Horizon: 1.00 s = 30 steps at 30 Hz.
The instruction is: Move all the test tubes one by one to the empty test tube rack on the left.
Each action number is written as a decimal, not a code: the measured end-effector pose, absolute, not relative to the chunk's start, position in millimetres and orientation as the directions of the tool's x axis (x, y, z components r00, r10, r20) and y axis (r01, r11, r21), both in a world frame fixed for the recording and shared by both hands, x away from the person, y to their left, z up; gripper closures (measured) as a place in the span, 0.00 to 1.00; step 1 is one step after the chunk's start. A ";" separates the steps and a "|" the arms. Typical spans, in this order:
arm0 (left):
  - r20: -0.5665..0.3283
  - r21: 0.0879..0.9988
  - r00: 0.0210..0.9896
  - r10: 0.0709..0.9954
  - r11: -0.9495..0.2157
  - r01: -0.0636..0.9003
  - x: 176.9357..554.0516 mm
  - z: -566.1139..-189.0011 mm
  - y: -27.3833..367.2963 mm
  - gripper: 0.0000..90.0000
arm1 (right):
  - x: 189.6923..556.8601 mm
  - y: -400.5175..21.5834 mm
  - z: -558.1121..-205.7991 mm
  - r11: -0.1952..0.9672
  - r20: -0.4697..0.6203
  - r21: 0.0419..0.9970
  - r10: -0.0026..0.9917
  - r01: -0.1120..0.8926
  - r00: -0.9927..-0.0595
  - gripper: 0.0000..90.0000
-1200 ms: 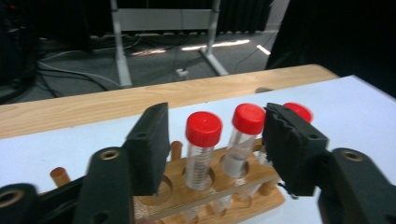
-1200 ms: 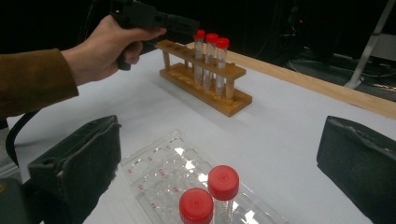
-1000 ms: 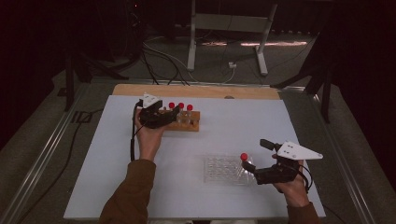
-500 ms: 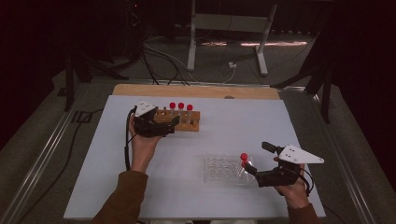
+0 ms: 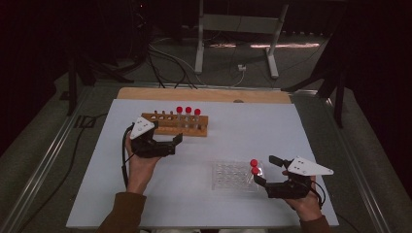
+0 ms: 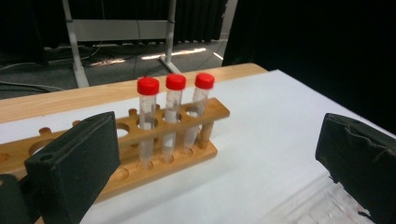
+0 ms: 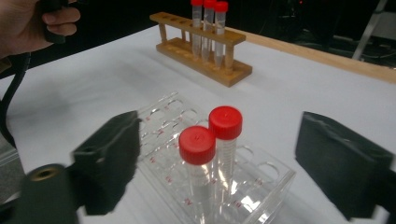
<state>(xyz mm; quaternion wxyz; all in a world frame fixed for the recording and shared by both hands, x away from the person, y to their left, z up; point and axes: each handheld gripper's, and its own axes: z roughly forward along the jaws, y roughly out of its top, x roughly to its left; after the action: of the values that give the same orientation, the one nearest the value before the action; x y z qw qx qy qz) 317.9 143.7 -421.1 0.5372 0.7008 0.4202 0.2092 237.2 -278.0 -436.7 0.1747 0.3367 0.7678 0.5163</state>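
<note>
**Ana:** Tubes first, going left to right. What stood at the left of the bench (image 5: 97, 194)?

**Ben:** The left claw (image 5: 178, 141) hung wide open and empty, just in front of the wooden rack (image 5: 167, 130). Its jaws had just been opening with nothing between them. Three red-capped tubes (image 6: 175, 112) stood upright, side by side, in the holes at one end of that rack; the holes toward the other end were bare.

**Ana:** And further right?

**Ben:** A clear plastic rack (image 5: 228, 175) lay near the person's edge. Two more capped tubes (image 7: 212, 154) stood in it, touching or nearly so, at the corner nearest the right claw (image 5: 257, 178).

**Ana:** Was that claw holding one?

**Ben:** No. In the right gripper view its jaws stood either side of the pair, apart from both caps. They had just been closing, yet the pads pressed on nothing.

**Ana:** So which step was it?

**Ben:** I judged it the pick-up of a tube from the clear rack, with the wooden rack as the likely goal.

**Ana:** What did the next move call for?

**Ben:** Centring on one tube alone, closing below its cap, then lifting straight up so its neighbour stayed put.
</note>
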 end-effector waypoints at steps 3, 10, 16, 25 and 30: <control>-0.155 0.929 0.569 0.807 -0.077 0.362 310.8 -422.7 143.9 0.01 | 235.2 -276.8 -440.4 0.255 0.073 0.905 0.693 0.339 -0.717 0.27; -0.168 0.935 0.582 0.796 -0.058 0.349 302.1 -426.5 142.1 0.01 | 228.8 -272.7 -449.7 0.320 0.033 0.890 0.667 0.326 -0.745 0.58; -0.171 0.935 0.590 0.789 -0.060 0.350 299.4 -426.3 139.0 0.01 | 230.1 -272.7 -457.5 0.337 0.037 0.878 0.660 0.340 -0.750 0.72; -0.175 0.938 0.590 0.788 -0.049 0.344 296.4 -424.9 140.4 0.01 | 231.2 -264.6 -466.1 0.363 0.014 0.867 0.666 0.340 -0.746 0.78; -0.194 0.935 0.587 0.786 -0.032 0.352 295.9 -425.8 142.5 0.01 | 232.7 -262.1 -468.9 0.372 0.006 0.862 0.671 0.344 -0.741 0.79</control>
<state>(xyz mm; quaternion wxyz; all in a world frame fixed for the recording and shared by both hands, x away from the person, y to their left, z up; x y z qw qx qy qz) 295.9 142.5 -425.8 0.5611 0.6918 0.4113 0.1933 232.7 -262.1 -468.9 0.1762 0.3136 0.8092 0.4645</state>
